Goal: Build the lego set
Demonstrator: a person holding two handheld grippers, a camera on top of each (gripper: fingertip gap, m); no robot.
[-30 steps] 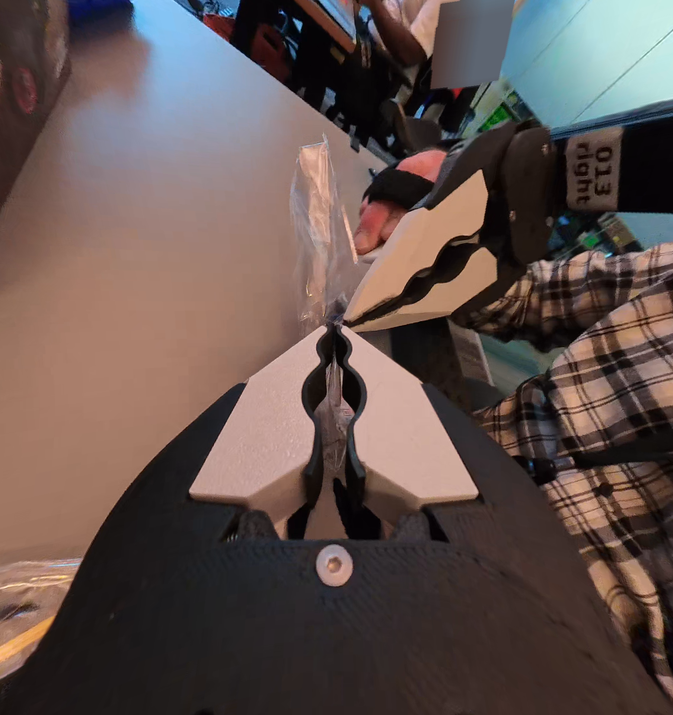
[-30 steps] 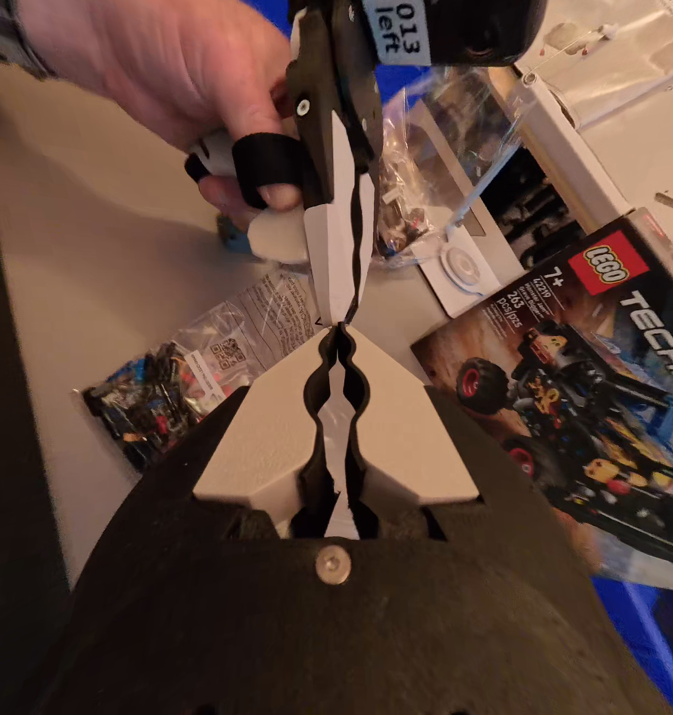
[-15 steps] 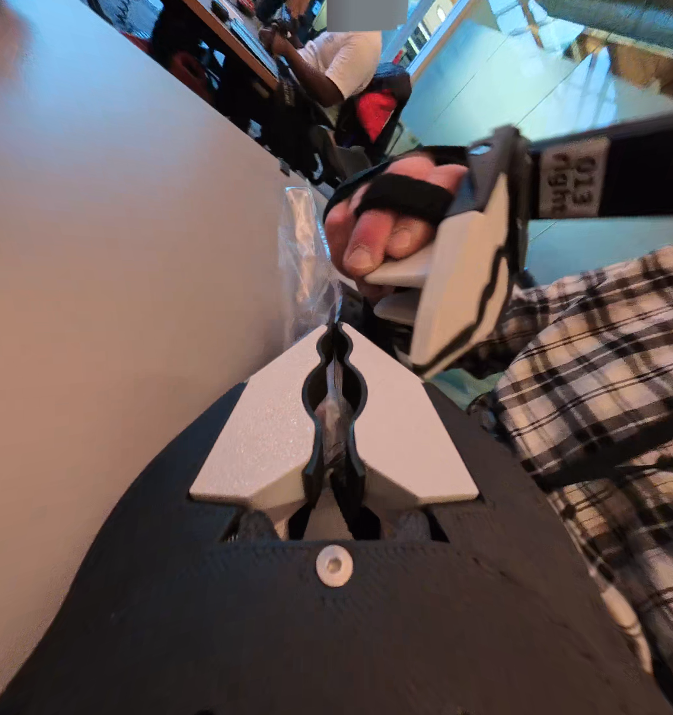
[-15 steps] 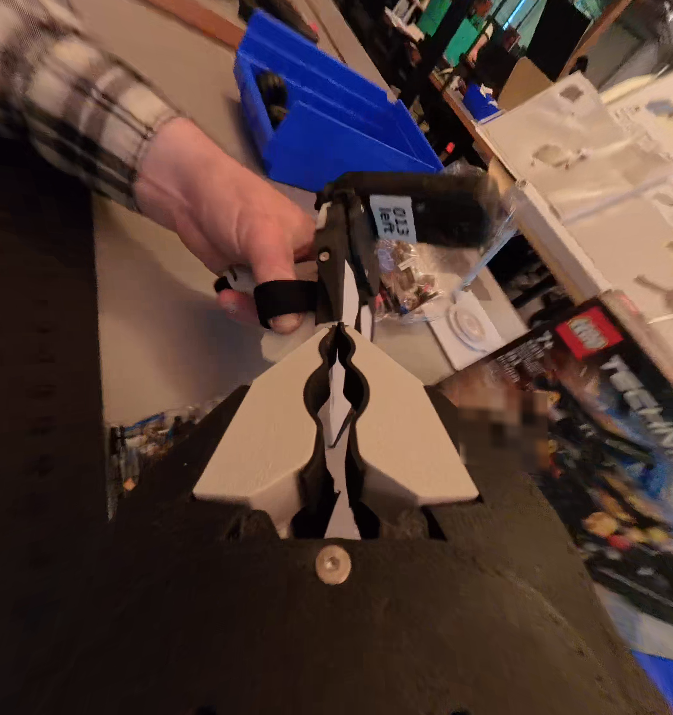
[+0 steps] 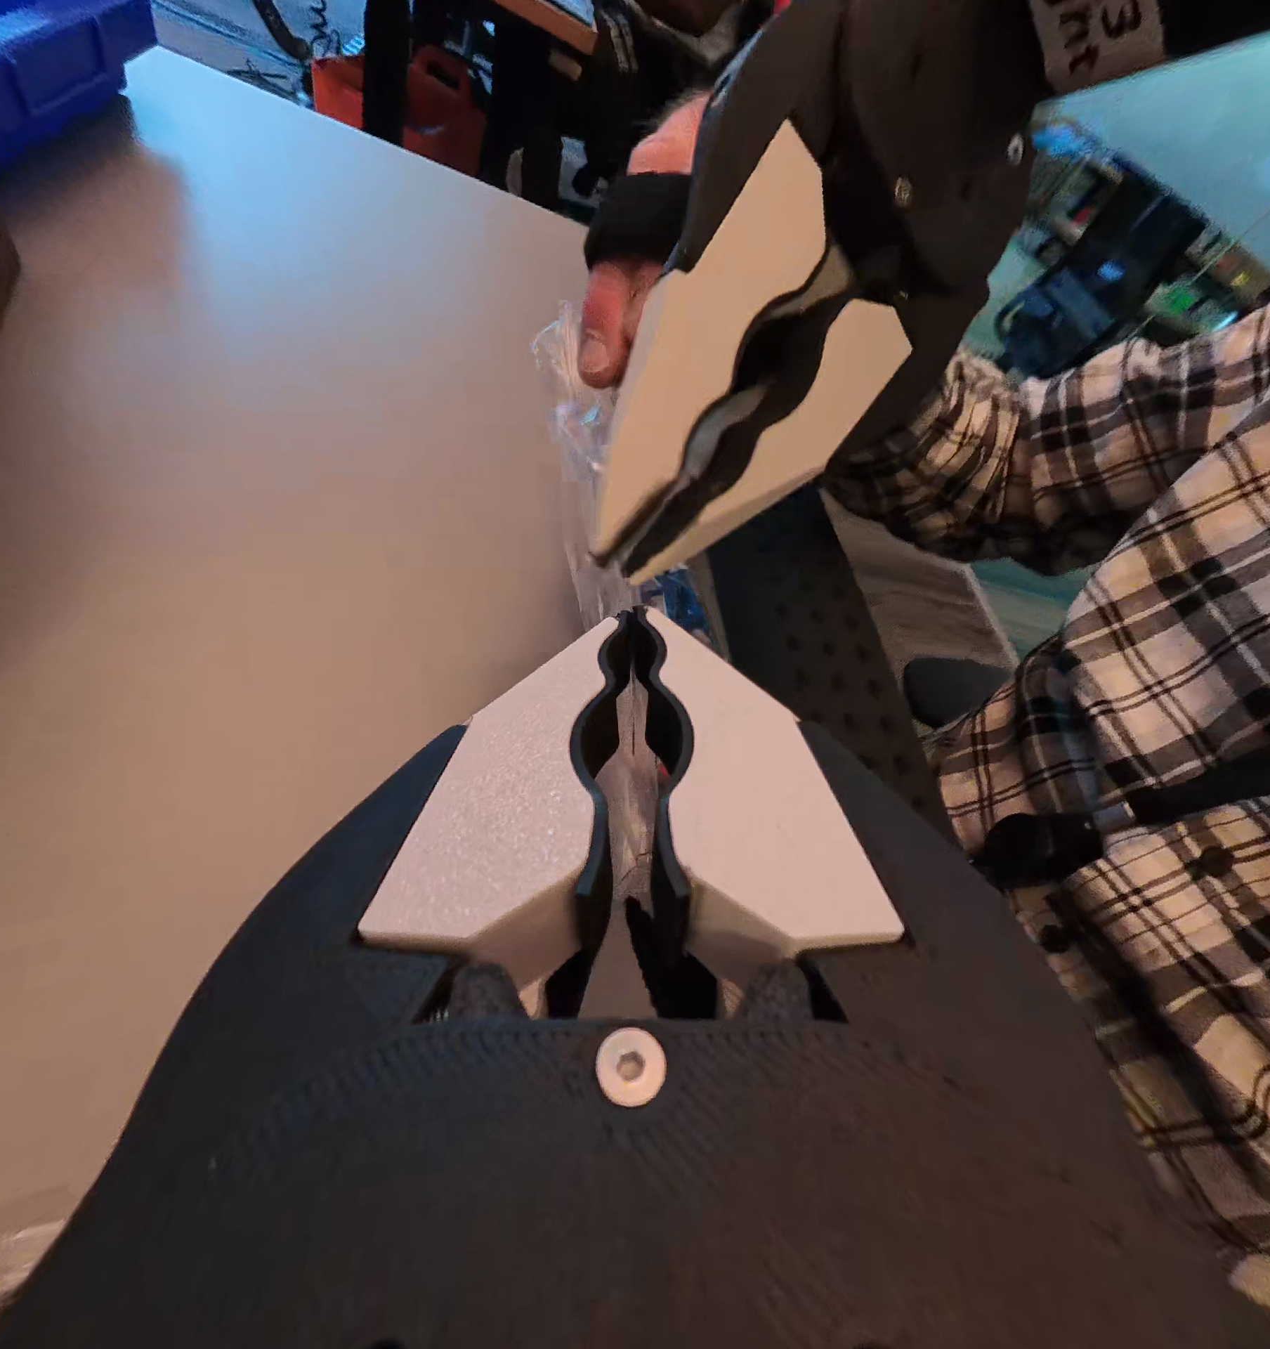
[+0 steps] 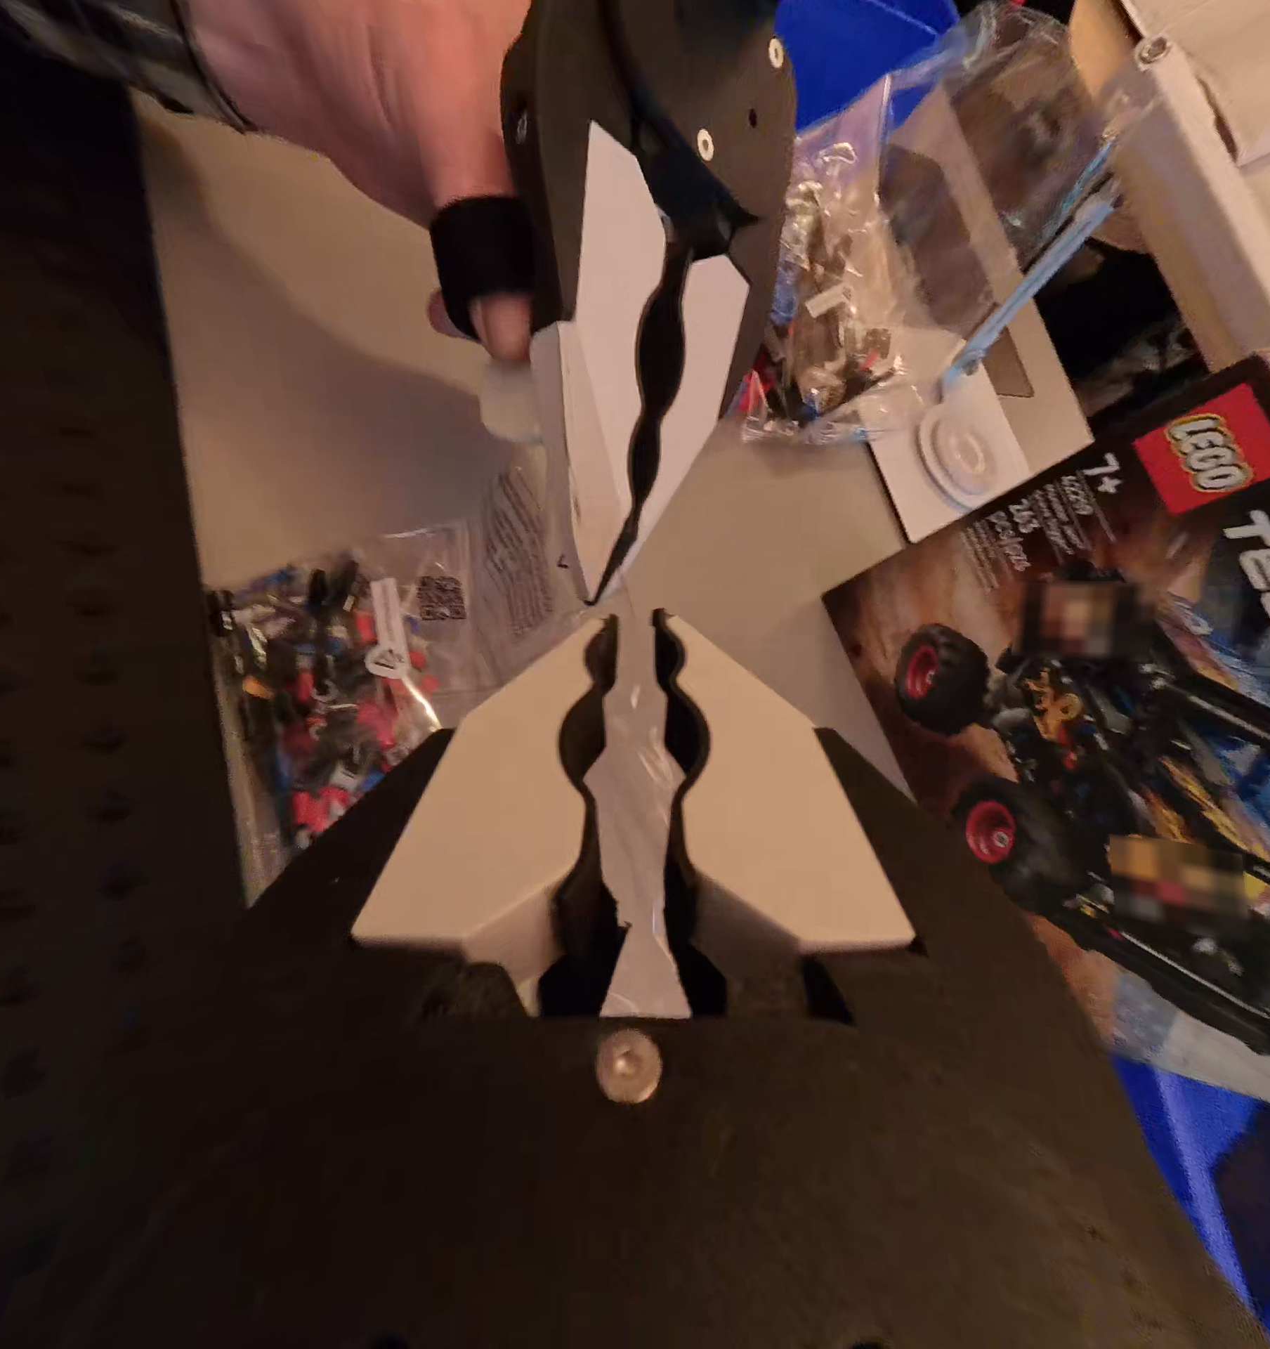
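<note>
A clear plastic bag of small Lego parts lies on the grey table. My left gripper is shut on the bag's clear upper edge. It also shows in the right wrist view, coming down from above with its tips on the bag's corner. My right gripper is tip to tip with it. Its jaws stand a small gap apart with clear film lying between them. In the left wrist view the right gripper hangs just above my left tips.
A second bag of parts and a larger clear bag lie behind. The Lego box is at the right, on a grey card. A blue bin stands far off. A dark perforated surface borders the table. Both grippers' tips are close together, under 4 cm apart.
The right gripper's jaws, closed on the film before, now stand slightly apart. Both grippers swung away and came back tip to tip over the bag.
</note>
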